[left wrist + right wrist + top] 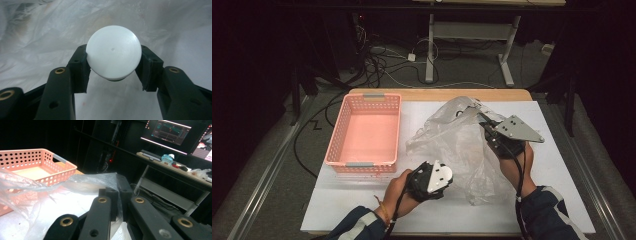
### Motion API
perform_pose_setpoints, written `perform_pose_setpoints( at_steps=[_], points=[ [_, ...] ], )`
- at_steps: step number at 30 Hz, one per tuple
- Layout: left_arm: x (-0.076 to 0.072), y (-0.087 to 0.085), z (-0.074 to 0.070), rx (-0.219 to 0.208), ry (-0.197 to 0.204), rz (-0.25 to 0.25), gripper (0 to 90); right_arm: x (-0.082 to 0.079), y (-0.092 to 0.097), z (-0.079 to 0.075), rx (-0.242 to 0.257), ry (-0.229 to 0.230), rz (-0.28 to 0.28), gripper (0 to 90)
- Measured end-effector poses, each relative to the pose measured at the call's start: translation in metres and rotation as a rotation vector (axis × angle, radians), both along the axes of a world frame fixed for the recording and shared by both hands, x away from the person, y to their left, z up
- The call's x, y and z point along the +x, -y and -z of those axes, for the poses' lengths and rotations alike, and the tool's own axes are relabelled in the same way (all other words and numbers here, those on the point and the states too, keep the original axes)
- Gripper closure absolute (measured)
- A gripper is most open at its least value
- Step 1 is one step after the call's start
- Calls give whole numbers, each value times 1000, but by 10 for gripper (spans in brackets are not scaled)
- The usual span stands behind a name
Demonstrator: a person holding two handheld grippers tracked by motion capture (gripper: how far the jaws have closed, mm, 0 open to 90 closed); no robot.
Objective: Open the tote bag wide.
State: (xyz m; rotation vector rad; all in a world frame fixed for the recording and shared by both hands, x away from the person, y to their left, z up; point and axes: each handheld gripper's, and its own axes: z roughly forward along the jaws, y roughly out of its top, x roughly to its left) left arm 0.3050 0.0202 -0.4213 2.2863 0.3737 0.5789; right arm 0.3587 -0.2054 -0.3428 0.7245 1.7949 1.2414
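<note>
Clamped between the black pads of the left tool point(113, 66), a smooth, round white cap point(113, 51) was held before crinkled translucent plastic. That thin clear bag point(457, 145) was pinched at its upper edge by the closed right tool point(117, 195), lifted above the white surface point(362, 200) beside a perforated pink plastic basket point(364, 131).

The room is dark. A grey floor point(272, 150) lies around the white table point(362, 210). Black cables point(377, 62) curl on the floor behind it. A desk with white legs point(429, 45) stands at the back. Two bright screens point(170, 132) glow on a desk.
</note>
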Motion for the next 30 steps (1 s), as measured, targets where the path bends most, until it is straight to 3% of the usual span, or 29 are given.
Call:
perform_pose_setpoints(
  at_steps=[5,14,18,22,25,27,29,30],
  points=[
    [25,28,16,32,-34,-6,482,-2,0,-2,-4,2,-10,900],
    [57,48,34,15,-58,-53,481,-4,3,-2,-4,-9,-30,900],
    [71,54,39,-19,-86,-81,480,-2,3,0,-16,-19,-32,900],
    [78,56,40,-31,-94,-99,478,-2,3,2,-22,-24,-33,900],
    [80,56,43,-80,-95,-144,469,-1,3,2,-28,-27,-33,900],
    [79,56,42,-72,-86,-147,305,-1,4,2,-31,-27,-35,900],
    [73,54,39,-65,-50,-151,265,-1,5,2,-33,-28,-34,900],
    [69,52,38,-83,-46,-146,262,-1,5,2,-34,-29,-34,900]
  ],
)
